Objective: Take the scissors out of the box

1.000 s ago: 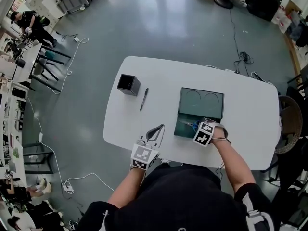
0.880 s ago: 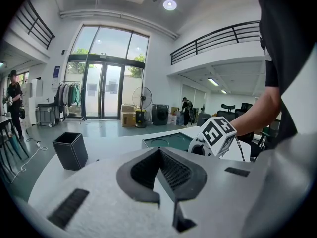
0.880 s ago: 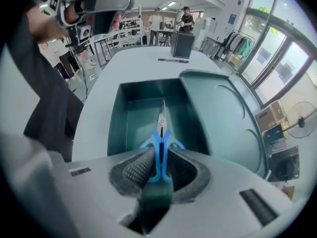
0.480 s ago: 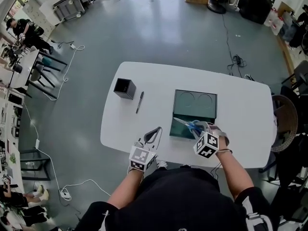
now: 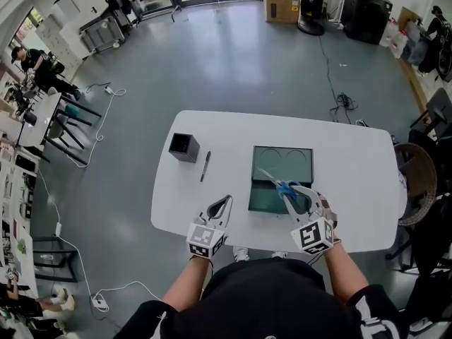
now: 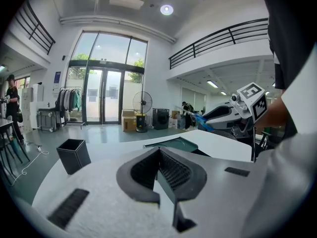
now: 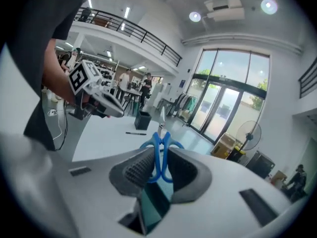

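Blue-handled scissors (image 5: 280, 184) hang in the air over the front part of the open dark green box (image 5: 282, 161), blades pointing away to the back left. My right gripper (image 5: 295, 195) is shut on their handles; in the right gripper view the blue loops (image 7: 159, 152) sit pinched between the two pads, with the blades sticking up beyond them. The left gripper view shows the scissors (image 6: 200, 122) in the raised right gripper (image 6: 223, 115). My left gripper (image 5: 219, 206) rests at the table's front edge, left of the box, jaws together with nothing in them.
On the left part of the white table (image 5: 353, 161) stand a black square cup (image 5: 183, 147) and, beside it, a black pen (image 5: 205, 166). A chair (image 5: 417, 186) stands at the right end of the table. Cables lie on the floor behind it.
The right gripper has lifted out of the box with the scissors and drawn back toward the table's front edge, tipping more level. The left gripper has stayed put.
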### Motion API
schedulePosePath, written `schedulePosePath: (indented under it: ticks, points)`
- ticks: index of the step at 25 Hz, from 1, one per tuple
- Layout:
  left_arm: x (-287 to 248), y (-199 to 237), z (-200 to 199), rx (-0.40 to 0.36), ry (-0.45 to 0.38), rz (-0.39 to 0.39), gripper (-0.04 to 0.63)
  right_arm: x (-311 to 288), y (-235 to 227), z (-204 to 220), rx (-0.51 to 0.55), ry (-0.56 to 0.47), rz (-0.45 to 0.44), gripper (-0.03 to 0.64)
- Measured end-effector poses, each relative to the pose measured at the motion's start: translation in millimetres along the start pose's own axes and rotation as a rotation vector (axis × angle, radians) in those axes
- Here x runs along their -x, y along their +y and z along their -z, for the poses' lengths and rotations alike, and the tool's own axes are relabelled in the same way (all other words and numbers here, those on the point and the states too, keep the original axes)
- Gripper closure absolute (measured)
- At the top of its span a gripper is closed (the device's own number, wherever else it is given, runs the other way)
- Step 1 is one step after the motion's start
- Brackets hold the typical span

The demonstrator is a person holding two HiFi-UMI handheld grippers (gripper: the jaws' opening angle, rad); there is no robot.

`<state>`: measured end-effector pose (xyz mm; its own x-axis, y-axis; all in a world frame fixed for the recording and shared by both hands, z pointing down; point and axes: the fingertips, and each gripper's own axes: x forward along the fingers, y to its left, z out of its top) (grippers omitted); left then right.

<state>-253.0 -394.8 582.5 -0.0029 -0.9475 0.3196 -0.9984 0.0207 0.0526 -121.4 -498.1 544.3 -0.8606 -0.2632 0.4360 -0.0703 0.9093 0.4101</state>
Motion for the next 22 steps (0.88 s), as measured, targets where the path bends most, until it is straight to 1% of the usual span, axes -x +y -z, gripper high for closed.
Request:
schedulePosePath:
  ticks: [3, 6, 9, 10, 14, 17, 22]
  points:
    - [-0.1, 0.5, -2.1, 0.013, -0.010, -0.011, 0.588, 14.8, -17.7, -18.5, -0.063, -0.117, 0.096, 0.526]
    - [-2.6, -4.9, -7.2, 0.018, -0.021, -0.010, 0.587, 33.9, -37.7, -36.4, -0.192, -0.249, 0.184, 0.526]
    - [-3.7, -7.1, -22.0, -0.011, -0.038, -0.008, 0.588, 53.4, -58.5, -48.8, -0.339, -0.342, 0.249, 0.526]
    - [-3.3, -6.3, -25.6, -0.021, -0.042, -0.010, 0.588, 59.8, -65.8, -51.2, -0.372, -0.369, 0.268, 0.526]
    - [-1.0, -1.3, -29.9, -0.027, -0.069, -0.005, 0.588, 85.0, -94.2, -55.0, -0.442, -0.466, 0.350, 0.526]
    - [-0.9, -1.8, -39.6, -0.025, -0.090, -0.007, 0.588, 99.5, -105.6, -54.6, -0.491, -0.501, 0.392, 0.526]
    - [-3.4, -11.2, -53.5, -0.047, -0.115, 0.019, 0.588, 112.5, -113.7, -57.1, -0.485, -0.516, 0.440, 0.528]
